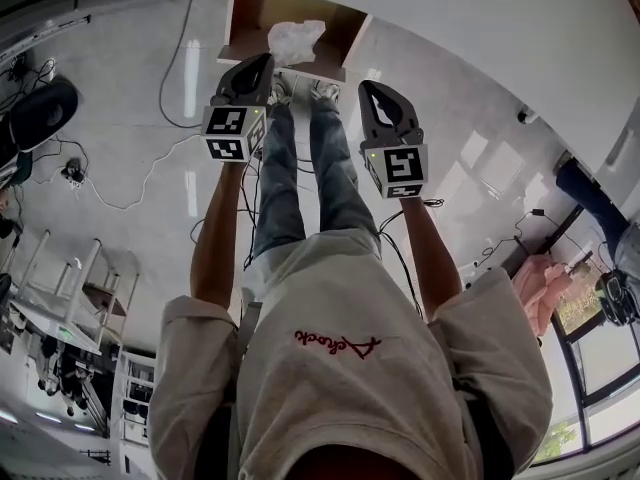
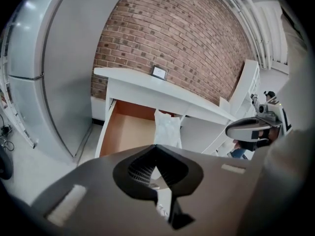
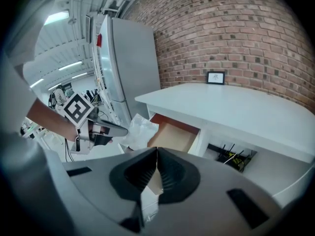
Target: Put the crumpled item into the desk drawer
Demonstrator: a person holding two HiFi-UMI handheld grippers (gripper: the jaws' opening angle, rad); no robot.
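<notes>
The crumpled item, a white plastic bag [image 1: 297, 40], hangs over the front part of the open wooden drawer [image 1: 245, 18] of the white desk [image 1: 480, 28]. My left gripper [image 1: 265, 64] is shut on the bag's near edge. In the left gripper view the bag [image 2: 167, 129] rises just past the closed jaws [image 2: 156, 149], over the drawer [image 2: 125, 132]. My right gripper [image 1: 368, 88] stays to the right, in front of the desk, shut with nothing in it. From the right gripper view [image 3: 156, 151] I see the left gripper [image 3: 123, 130] against the bag [image 3: 140, 132], beside the drawer [image 3: 174, 136].
A tall grey cabinet [image 2: 59, 73] stands left of the desk against a brick wall [image 2: 187, 38]. A small picture frame [image 3: 216, 77] stands on the desk top. Cables and a power strip [image 3: 234, 157] lie under the desk. The person's legs [image 1: 300, 168] stand before the drawer; cables [image 1: 130, 193] trail on the floor.
</notes>
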